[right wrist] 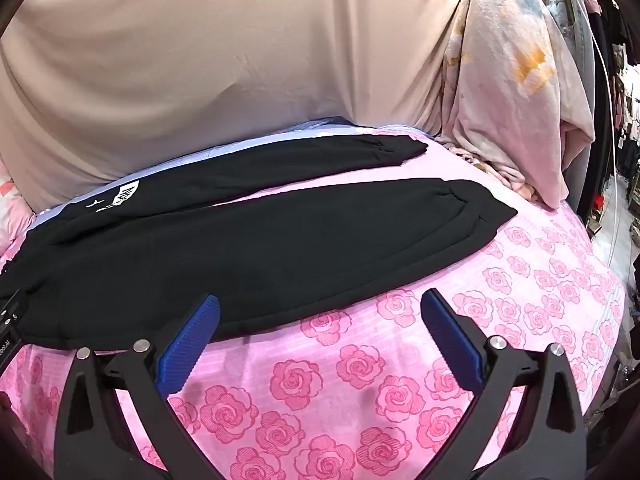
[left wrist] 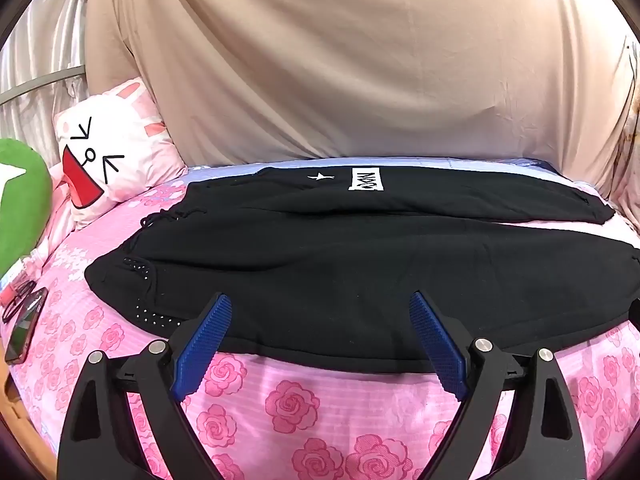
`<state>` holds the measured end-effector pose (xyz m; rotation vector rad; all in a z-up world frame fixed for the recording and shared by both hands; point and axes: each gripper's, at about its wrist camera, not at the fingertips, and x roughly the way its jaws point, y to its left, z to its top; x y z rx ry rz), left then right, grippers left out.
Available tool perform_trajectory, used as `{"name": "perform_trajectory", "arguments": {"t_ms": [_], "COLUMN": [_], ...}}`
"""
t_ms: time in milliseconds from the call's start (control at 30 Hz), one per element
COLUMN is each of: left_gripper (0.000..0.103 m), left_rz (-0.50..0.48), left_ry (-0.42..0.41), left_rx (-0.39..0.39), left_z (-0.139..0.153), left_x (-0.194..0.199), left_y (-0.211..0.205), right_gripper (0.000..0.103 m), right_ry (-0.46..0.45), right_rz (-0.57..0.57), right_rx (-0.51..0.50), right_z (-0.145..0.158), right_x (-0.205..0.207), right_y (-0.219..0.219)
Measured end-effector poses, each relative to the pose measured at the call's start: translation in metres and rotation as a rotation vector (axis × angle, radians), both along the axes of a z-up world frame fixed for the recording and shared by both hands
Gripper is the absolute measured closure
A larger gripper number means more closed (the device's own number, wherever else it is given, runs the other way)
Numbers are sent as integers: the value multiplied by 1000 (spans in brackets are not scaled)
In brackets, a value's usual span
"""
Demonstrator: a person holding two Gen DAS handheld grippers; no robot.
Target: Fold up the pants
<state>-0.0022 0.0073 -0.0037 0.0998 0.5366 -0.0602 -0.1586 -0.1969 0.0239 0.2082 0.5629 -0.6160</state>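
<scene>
Black pants (left wrist: 340,264) lie spread flat across the pink rose bedsheet (left wrist: 296,404), waistband at the left, both legs running right. The far leg carries a white logo patch (left wrist: 366,179). In the right wrist view the two legs (right wrist: 256,248) lie apart, with cuffs at the right (right wrist: 480,208). My left gripper (left wrist: 320,312) is open and empty, its blue pads (left wrist: 208,340) over the near edge of the pants. My right gripper (right wrist: 320,308) is open and empty, at the near leg's lower edge.
A white rabbit-face pillow (left wrist: 108,156) and a green cushion (left wrist: 20,200) sit at the left. A phone (left wrist: 26,328) and scissors lie at the left bed edge. A beige sheet (left wrist: 340,60) hangs behind. A crumpled blanket (right wrist: 512,92) stands at the right.
</scene>
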Motion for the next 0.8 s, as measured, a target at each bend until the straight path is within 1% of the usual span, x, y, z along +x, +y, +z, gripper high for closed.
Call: {"name": "perform_trajectory", "arguments": {"t_ms": [300,333,433,467,800], "left_gripper": [15,15,15,15,15], "left_rz": [-1,-1,-2,-2,-1], "left_ry": [0,1,1,2,1], "left_rx": [1,0,1,1,2], "left_z": [0,0,-1,-1,-1], "left_x": [0,0,-1,-1,-1], "left_y": [0,0,0,0,0], "right_gripper": [5,5,5,5,5], "right_ry": [2,4,4,3,6], "right_rz": [0,1,3,3,1], "right_rx": [2,2,3,-1,-1], "right_z": [-1,0,-1,0,-2], "right_x": [2,3,4,3,4], "right_y": [8,0,8,4,7]}}
